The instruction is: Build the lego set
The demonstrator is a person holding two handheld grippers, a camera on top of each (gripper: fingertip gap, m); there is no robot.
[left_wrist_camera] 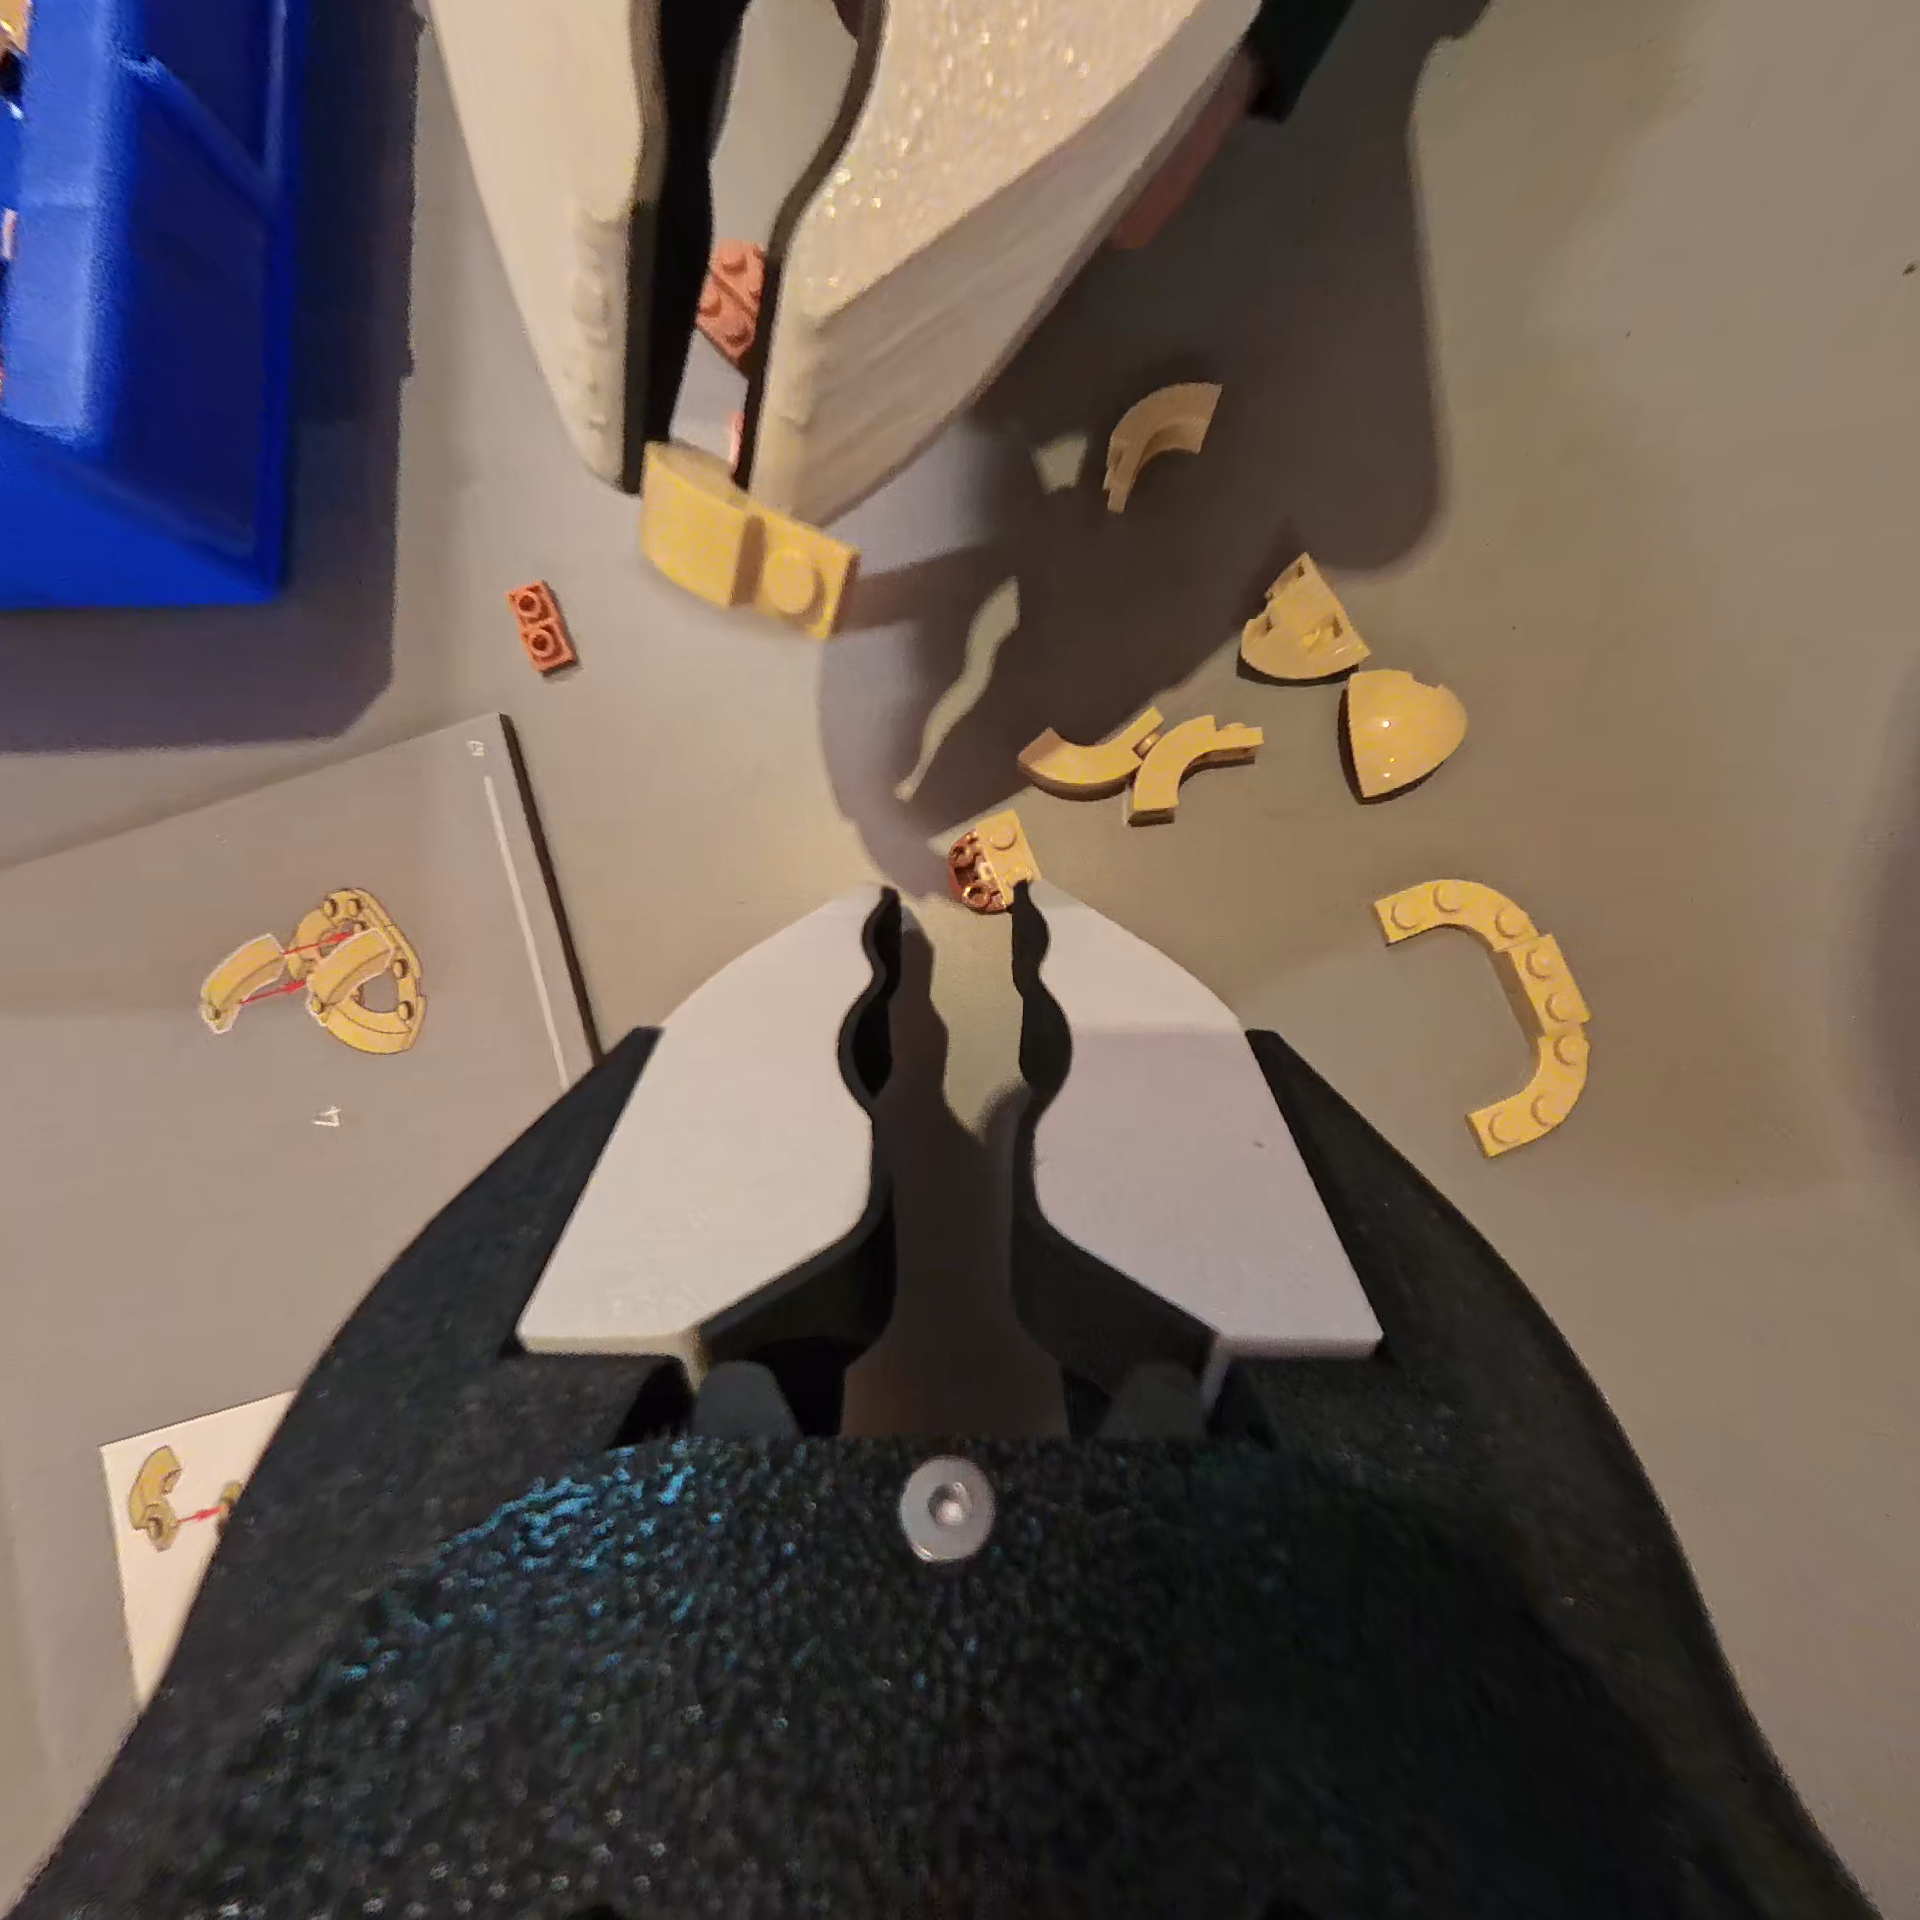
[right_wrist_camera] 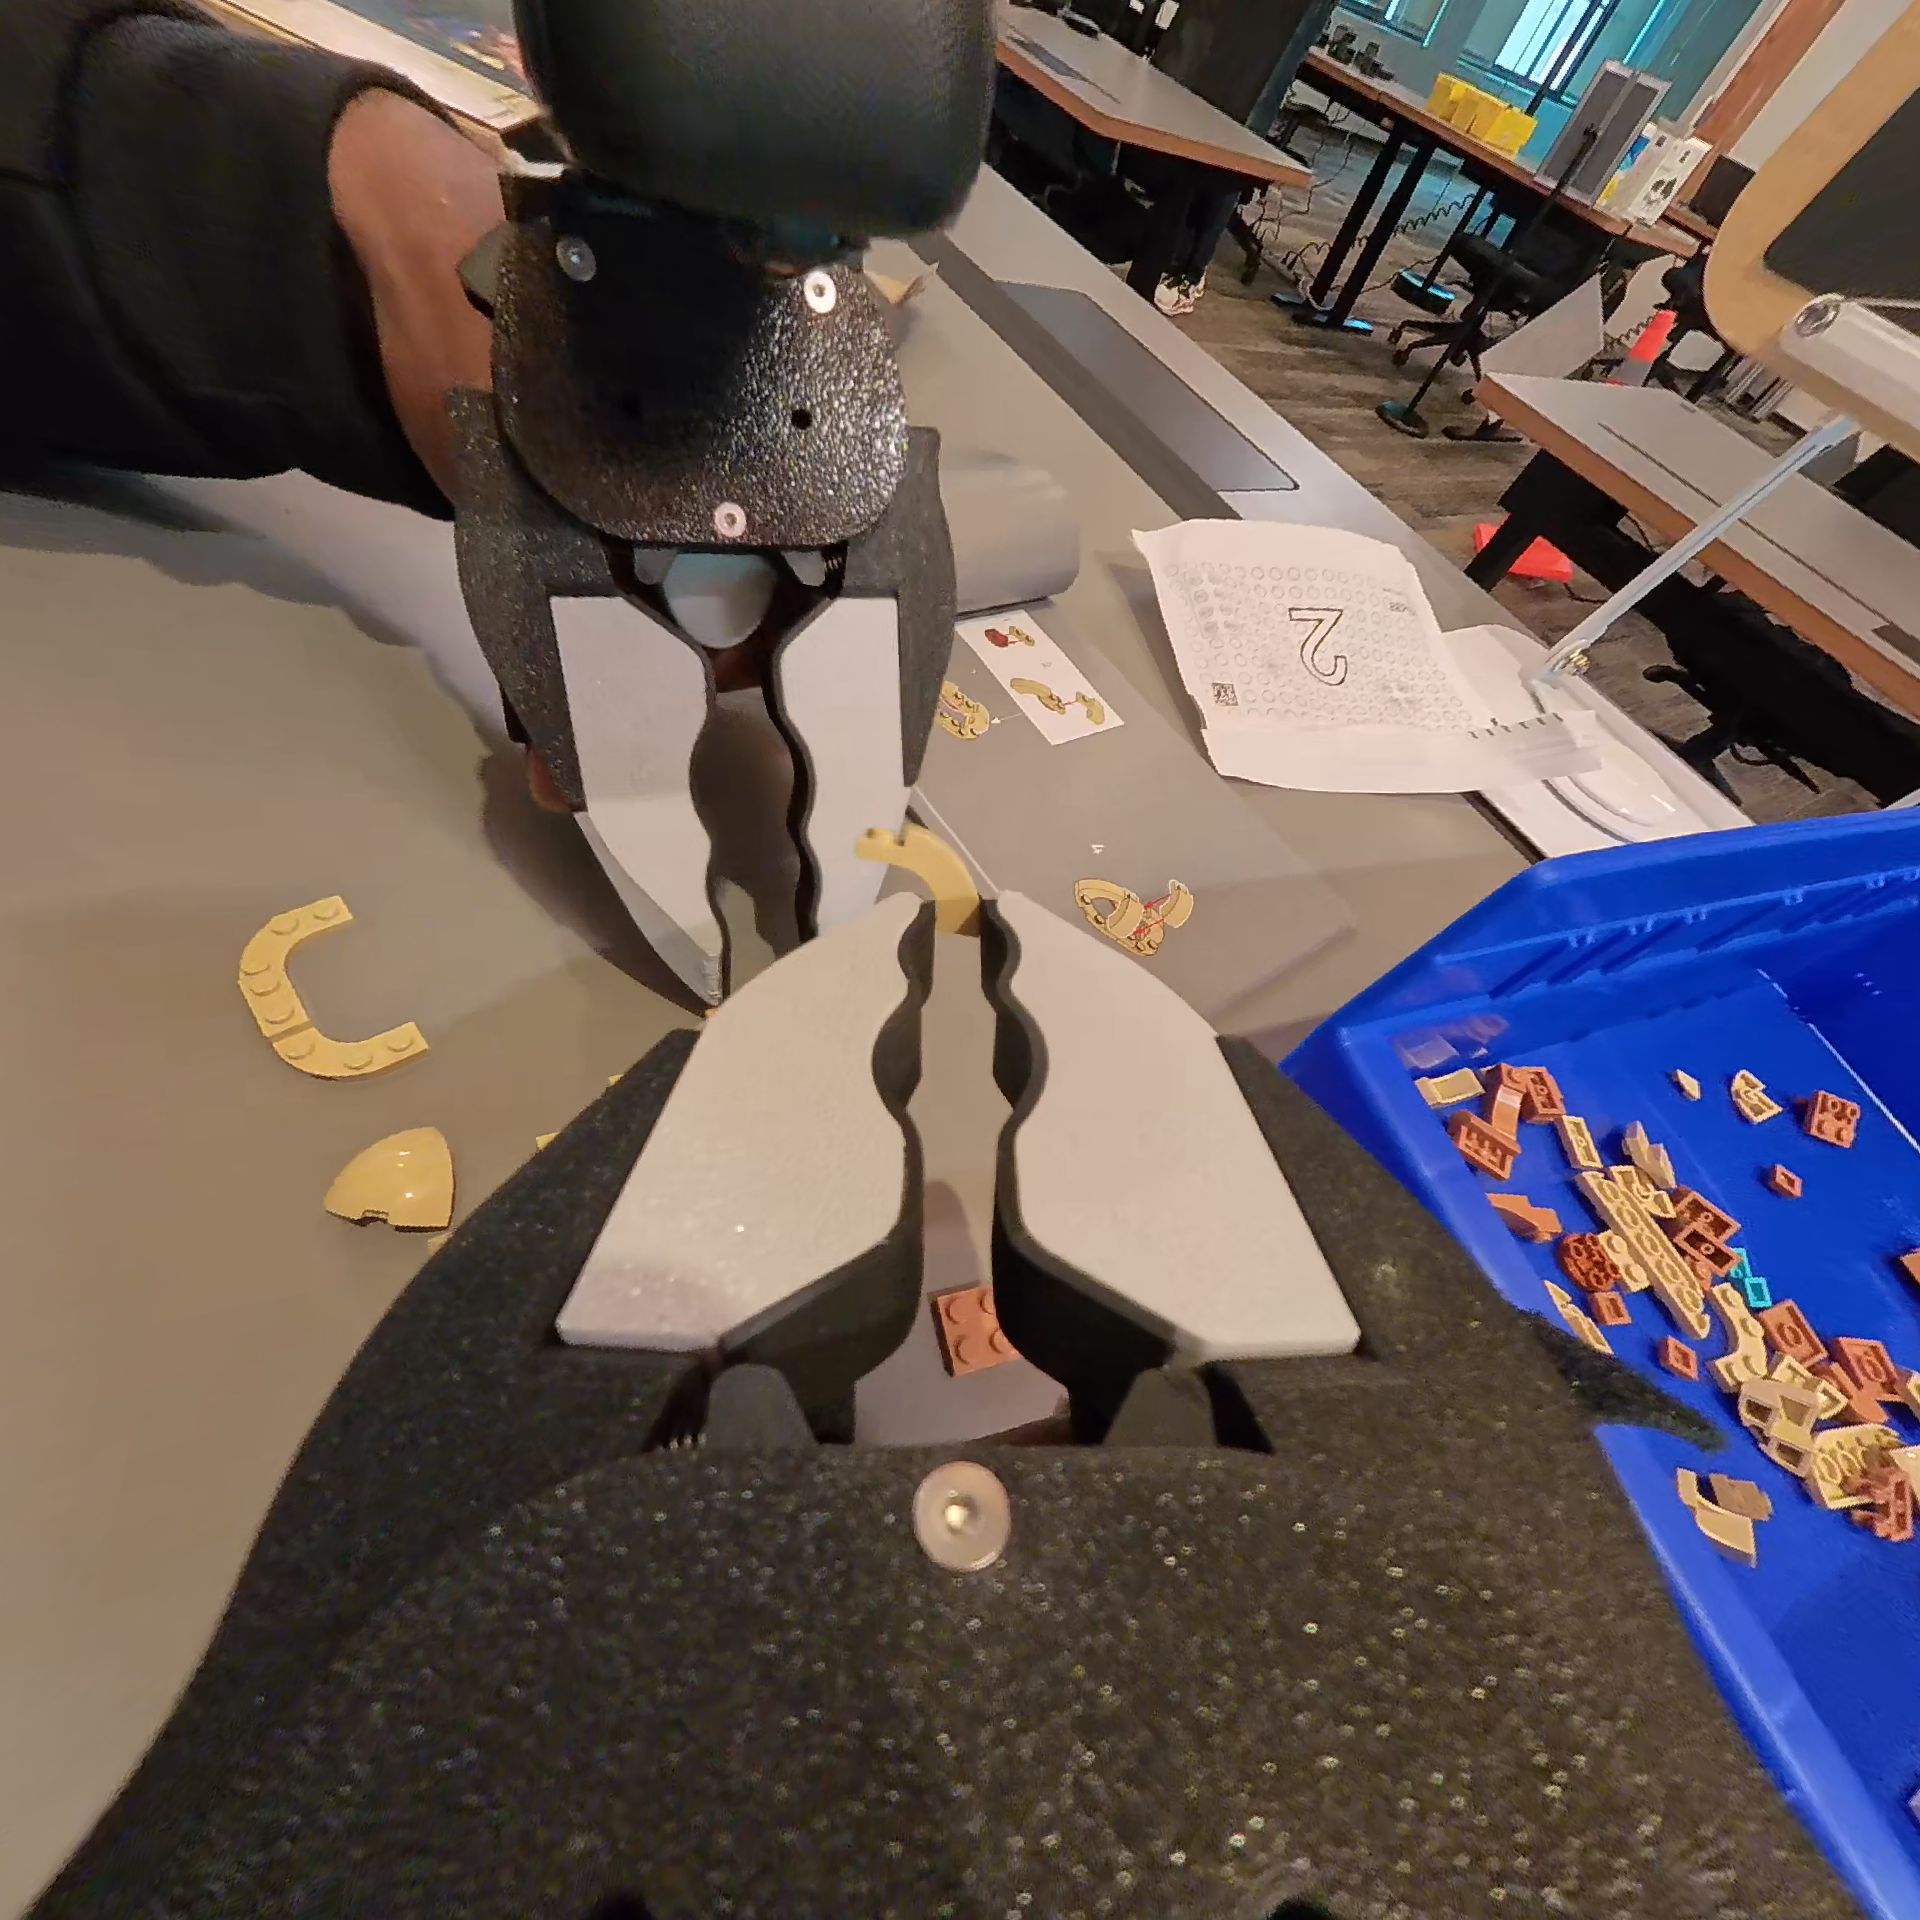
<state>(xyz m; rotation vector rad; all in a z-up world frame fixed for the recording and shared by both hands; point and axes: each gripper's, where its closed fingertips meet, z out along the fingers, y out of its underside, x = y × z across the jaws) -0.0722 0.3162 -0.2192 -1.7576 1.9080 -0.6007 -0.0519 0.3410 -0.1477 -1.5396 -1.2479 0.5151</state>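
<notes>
Tan curved brick (left_wrist_camera: pixel 746 545) sits pinched in right tongs (left_wrist_camera: pixel 694 457) tips.

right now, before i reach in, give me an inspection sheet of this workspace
surface: grey table, flat, bare between the parts
job's things: tan U-shaped plate assembly, tan arches, tan domes, small brown plate, open instruction booklet
clutter: blue bin of loose bricks, crumpled printed paper bag
grippers: left gripper jaws open and empty, tips beside a small tan and brown piece; right gripper jaws shut on a tan curved brick
cables: nothing seen on the table
surroundings: other desks behind, a person's dark sleeve
</notes>
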